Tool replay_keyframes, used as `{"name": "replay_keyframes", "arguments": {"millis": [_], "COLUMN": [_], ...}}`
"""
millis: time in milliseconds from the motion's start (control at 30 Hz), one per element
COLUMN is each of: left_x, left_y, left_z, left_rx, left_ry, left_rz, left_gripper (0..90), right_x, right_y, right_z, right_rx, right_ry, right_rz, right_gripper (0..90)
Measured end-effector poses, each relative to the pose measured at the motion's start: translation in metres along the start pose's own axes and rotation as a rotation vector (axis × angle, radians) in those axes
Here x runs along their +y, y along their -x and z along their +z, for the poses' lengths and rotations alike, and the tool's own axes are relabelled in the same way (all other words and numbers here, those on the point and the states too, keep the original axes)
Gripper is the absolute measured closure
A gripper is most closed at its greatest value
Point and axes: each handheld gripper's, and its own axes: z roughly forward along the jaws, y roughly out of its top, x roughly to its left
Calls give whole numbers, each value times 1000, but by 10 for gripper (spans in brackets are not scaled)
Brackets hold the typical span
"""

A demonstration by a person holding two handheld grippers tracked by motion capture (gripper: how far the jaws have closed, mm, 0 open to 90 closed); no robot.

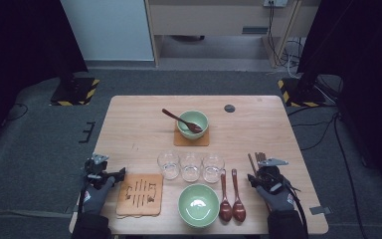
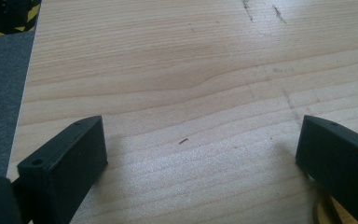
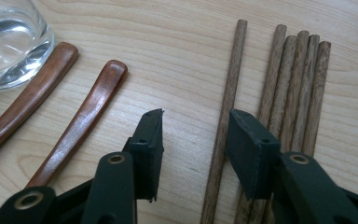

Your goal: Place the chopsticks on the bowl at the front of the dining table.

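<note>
My right gripper is low over the table, open, with a single loose wooden chopstick lying between its jaws, close beside the right one. Several more chopsticks lie bundled just to its right, partly under that jaw. In the high view the right gripper sits at the near right, at the chopsticks' near ends. My left gripper stands wide open over bare wood, near the table's left edge.
Two brown spoons and a glass lie left of the right gripper. Three glasses, a green bowl and a patterned coaster line the near side. A farther bowl holds a spoon.
</note>
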Motion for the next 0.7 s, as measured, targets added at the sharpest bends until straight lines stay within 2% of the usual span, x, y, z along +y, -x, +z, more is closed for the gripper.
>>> {"name": "replay_keyframes", "arguments": {"millis": [233, 367, 500, 700], "left_x": [0, 0, 0, 0], "left_y": [0, 0, 0, 0], "left_z": [0, 0, 0, 0], "left_rx": [0, 0, 0, -1], "left_ry": [0, 0, 0, 0], "left_rz": [0, 0, 0, 0], "left_gripper": [8, 8, 8, 8], "right_x": [0, 2, 2, -7], "right_y": [-4, -5, -2, 3], "right_z": [1, 1, -6, -10], "right_rx": [-4, 16, 4, -36], "right_ry": [9, 21, 52, 33], "right_rz": [-6, -3, 8, 7], "right_gripper": [629, 629, 645, 688]}}
